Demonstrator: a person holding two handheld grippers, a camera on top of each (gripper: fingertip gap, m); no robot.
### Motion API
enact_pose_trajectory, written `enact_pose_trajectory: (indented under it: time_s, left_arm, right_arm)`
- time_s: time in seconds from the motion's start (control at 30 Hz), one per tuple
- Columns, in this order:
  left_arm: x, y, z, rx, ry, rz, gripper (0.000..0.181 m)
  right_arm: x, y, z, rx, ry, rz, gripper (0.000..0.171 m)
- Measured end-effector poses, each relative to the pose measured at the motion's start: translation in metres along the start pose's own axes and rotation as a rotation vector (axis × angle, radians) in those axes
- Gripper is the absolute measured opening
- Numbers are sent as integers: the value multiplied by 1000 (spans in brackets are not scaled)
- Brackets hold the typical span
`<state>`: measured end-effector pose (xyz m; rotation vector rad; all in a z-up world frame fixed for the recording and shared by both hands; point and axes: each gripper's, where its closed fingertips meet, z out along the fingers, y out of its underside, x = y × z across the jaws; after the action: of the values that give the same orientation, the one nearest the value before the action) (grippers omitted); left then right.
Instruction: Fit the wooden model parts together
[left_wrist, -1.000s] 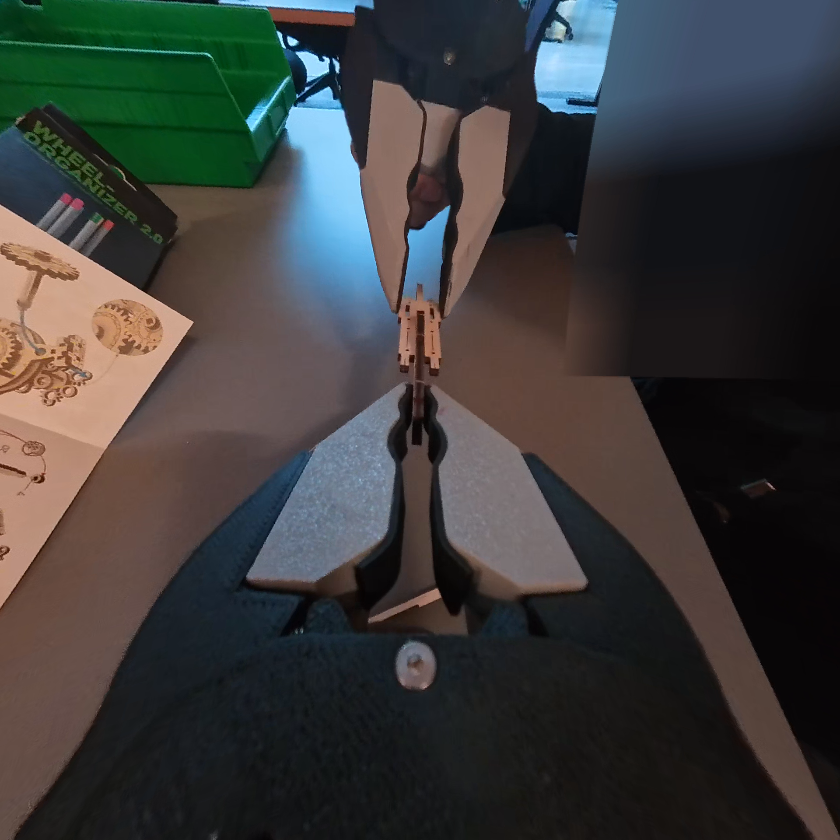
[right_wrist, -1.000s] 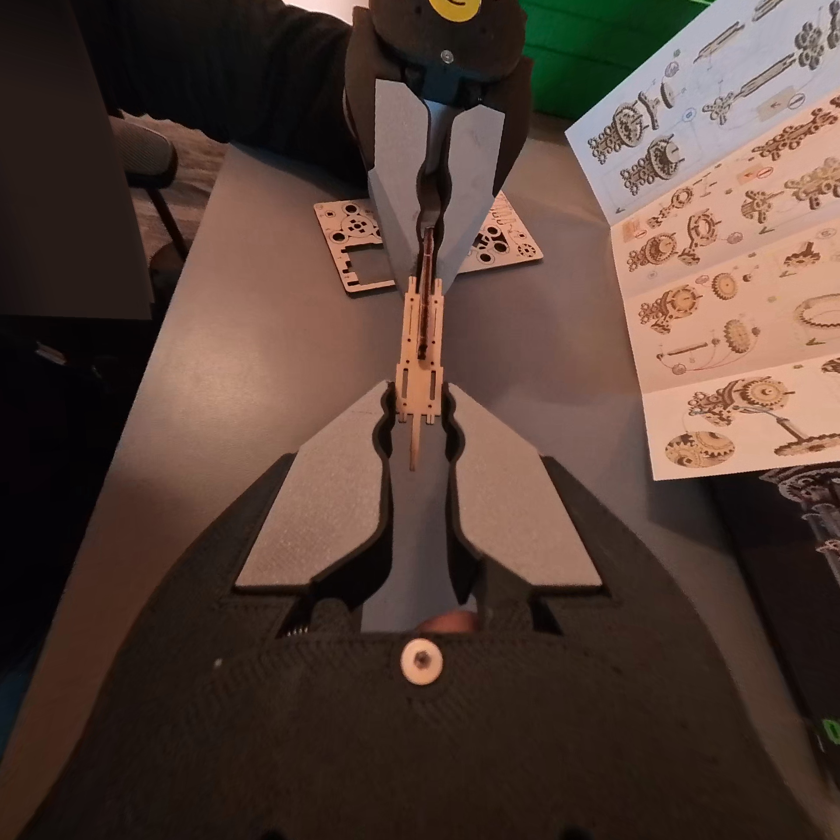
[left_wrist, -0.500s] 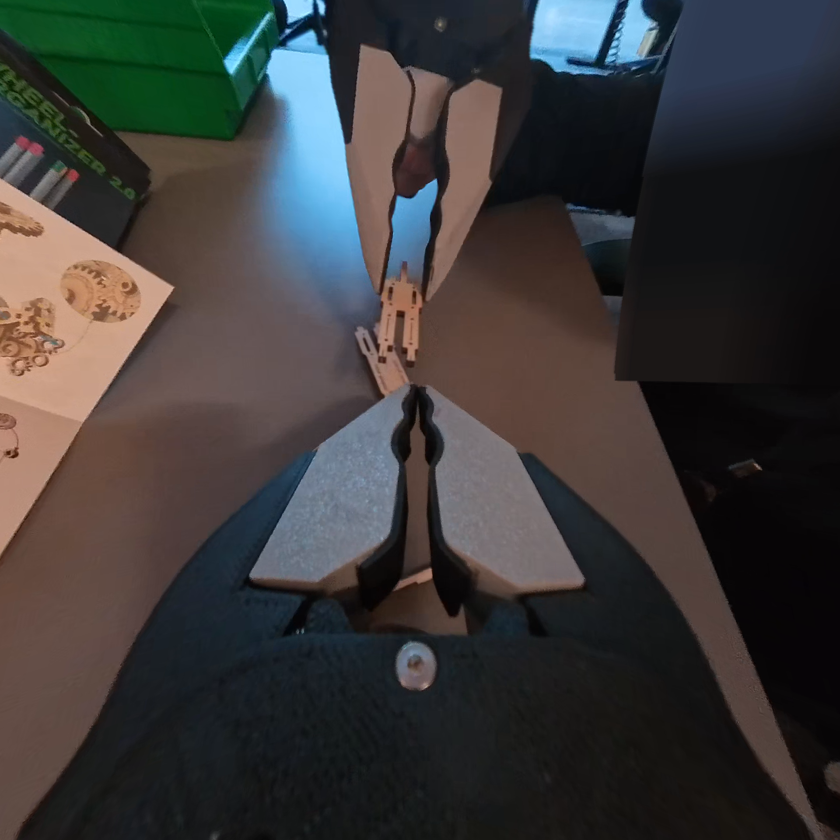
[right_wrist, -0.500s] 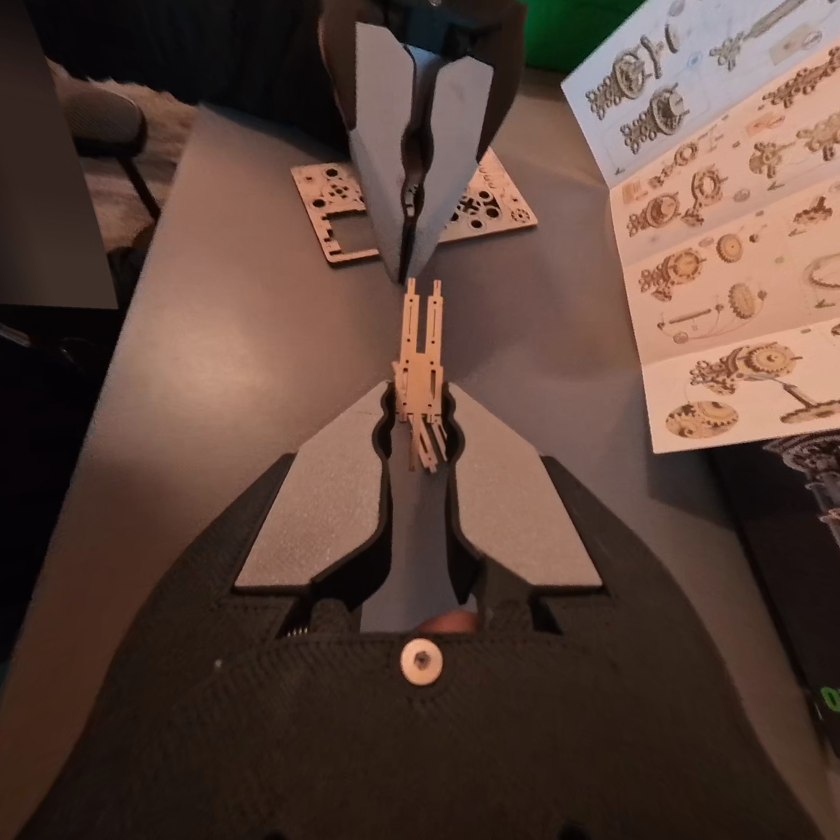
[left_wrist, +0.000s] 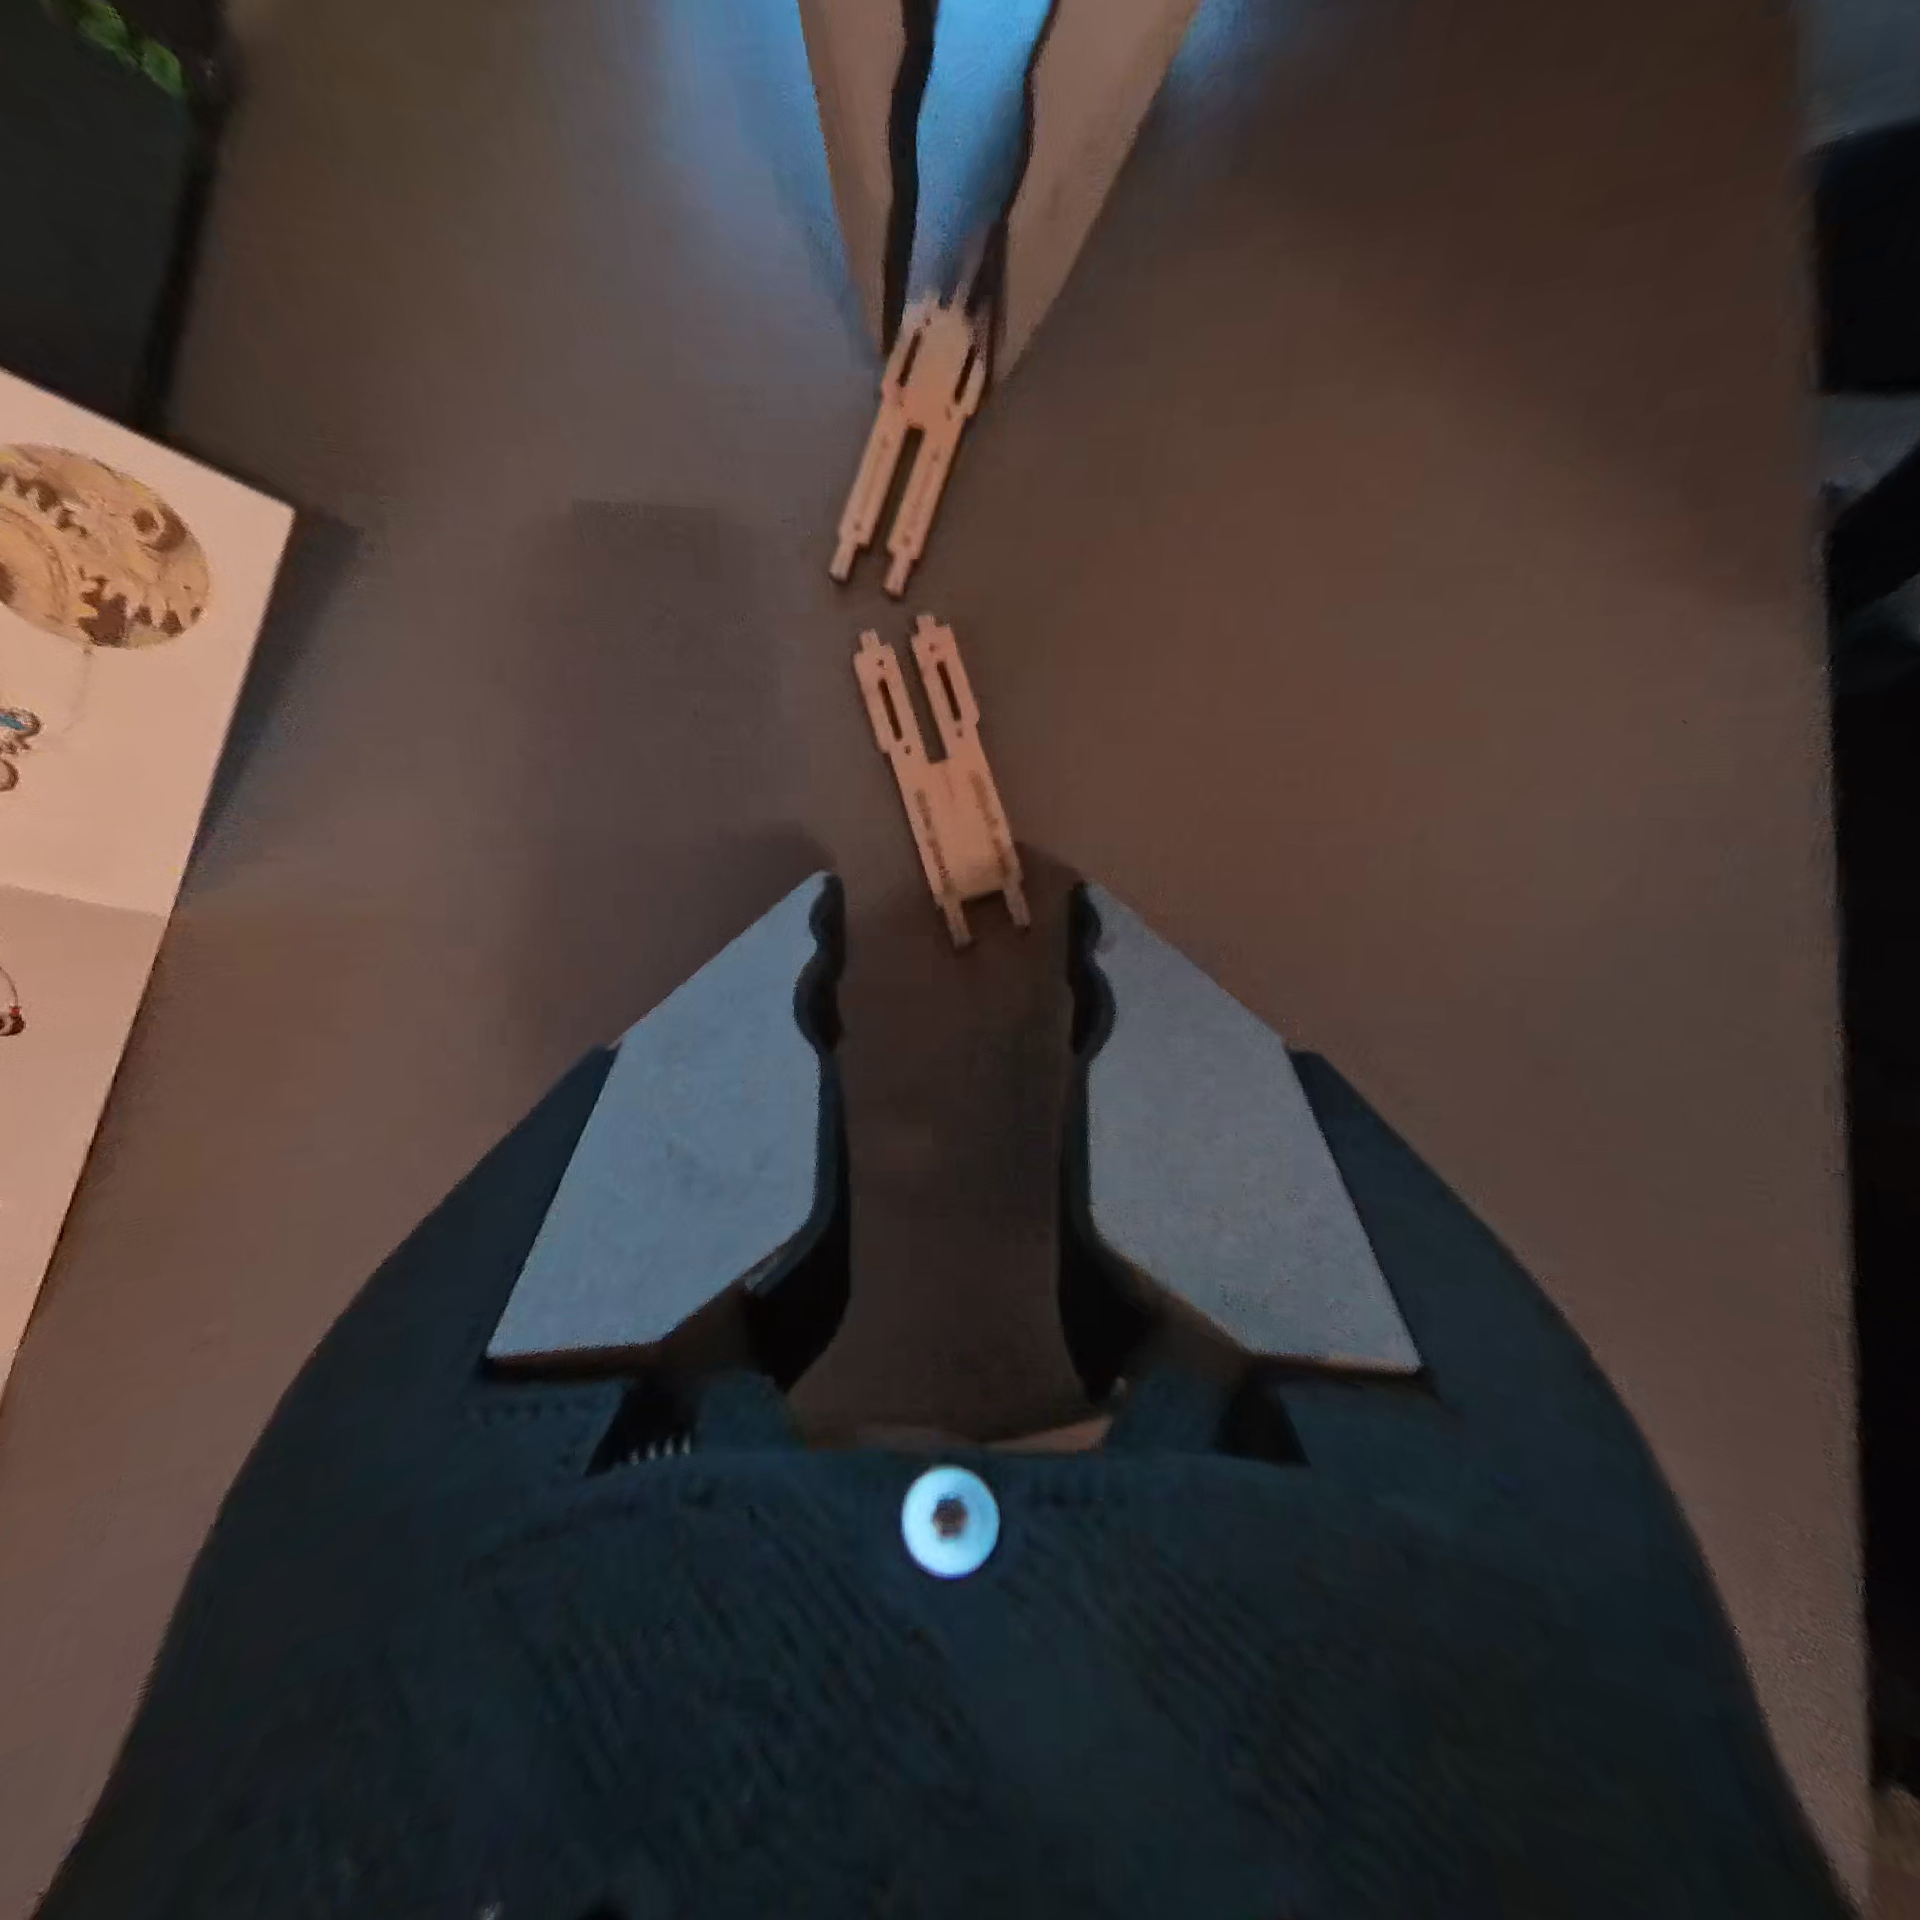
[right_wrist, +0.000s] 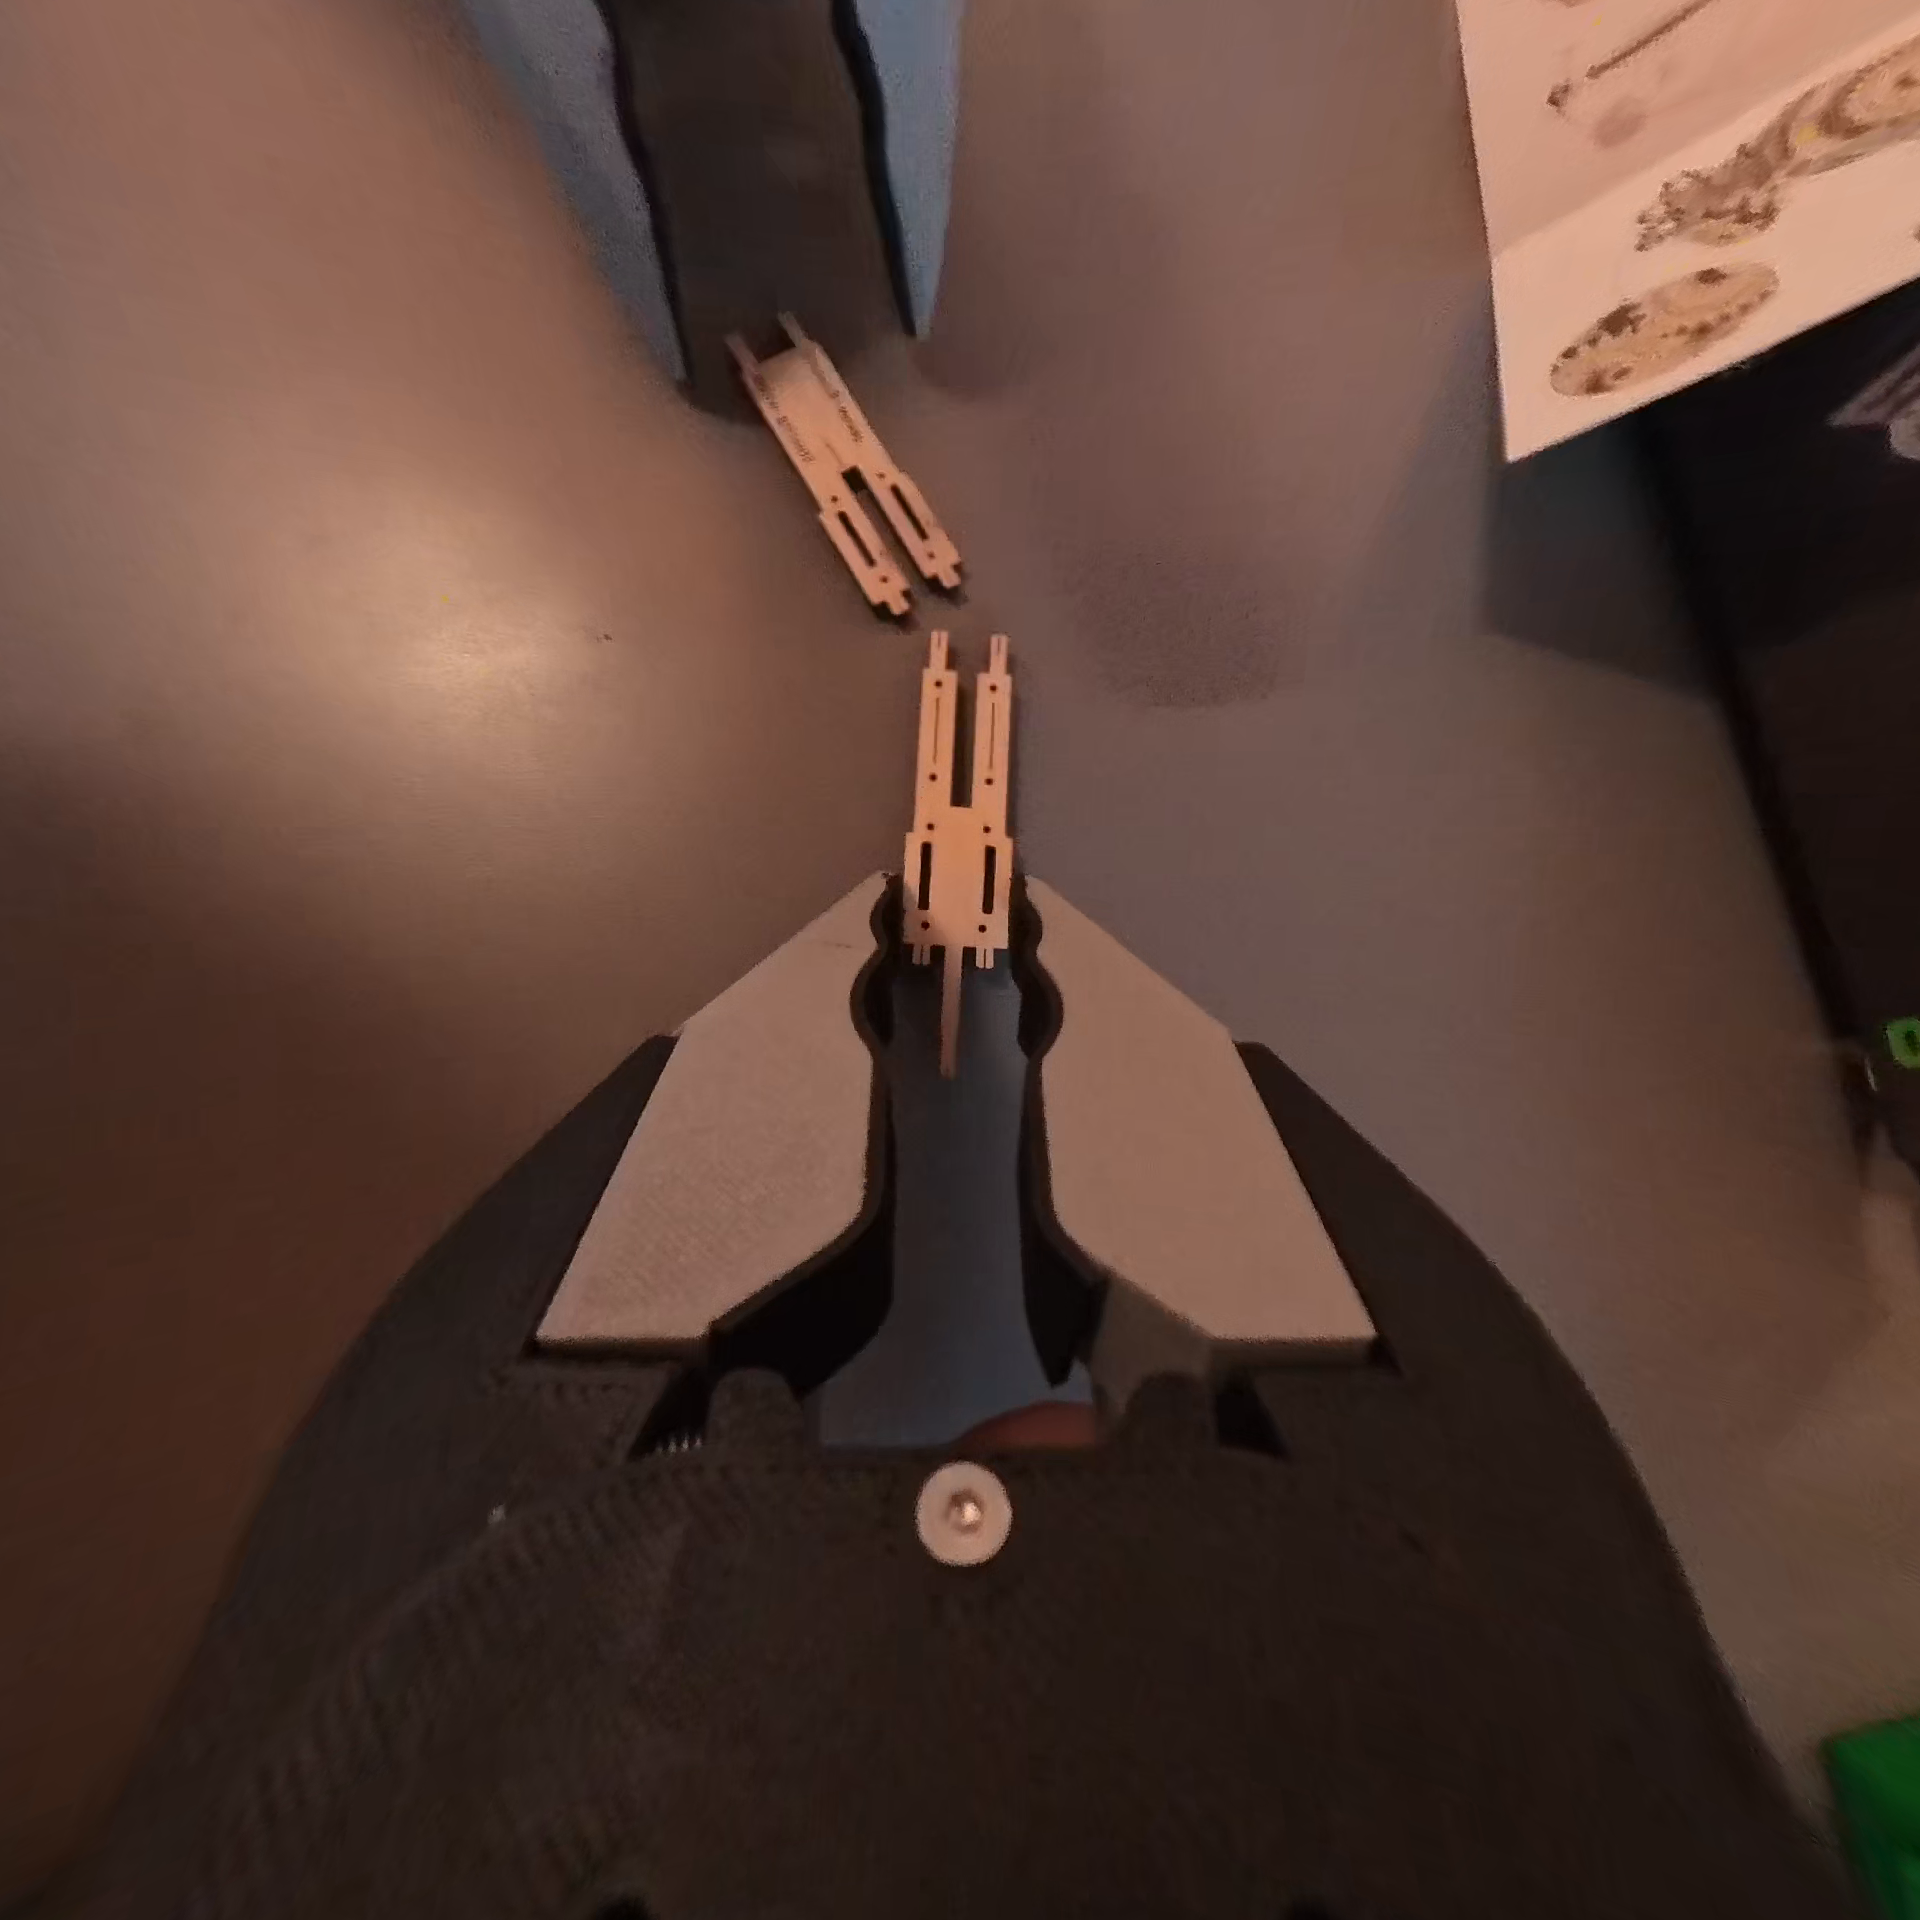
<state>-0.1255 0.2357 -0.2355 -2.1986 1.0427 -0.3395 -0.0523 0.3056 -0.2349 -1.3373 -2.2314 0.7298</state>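
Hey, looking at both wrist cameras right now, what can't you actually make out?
- Left wrist view: the right gripper is cut off by the top edge, and the paper instruction sheet by the left edge.
- Right wrist view: the pale forked wooden part has its rear end hidden between the fingertips.
- The loose flat wooden part carries engraved marks too small and blurred to make out.

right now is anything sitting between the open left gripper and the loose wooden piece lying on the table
Nothing visible. The flat forked wooden piece lies on the grey table with its near end just ahead of the open left gripper, only bare table between them.
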Motion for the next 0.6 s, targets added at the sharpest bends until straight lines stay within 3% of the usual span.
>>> enact_pose_trajectory:
  time_s: [0.1, 0.3, 0.43, 0.53, 0.6]
  left_arm:
    - [2, -3, 5, -30, 32, -22, 17]
    - [-1, -5, 4, -5, -41, 119, 16]
    - [-5, -4, 0, 1, -175, 332, 16]
    - [-4, -8, -4, 35, -229, 436, 16]
    - [-4, -11, -8, 49, -277, 521, 16]
  right_arm:
    - [2, 1, -1, -13, 25, -2, 18]
    - [-6, -40, -7, 168, -23, 19, 40]
    - [-11, -58, 22, 130, 0, -39, 41]
    - [-14, -54, 44, 55, 3, -67, 37]
    - [-16, -59, 46, 79, -25, -44, 20]
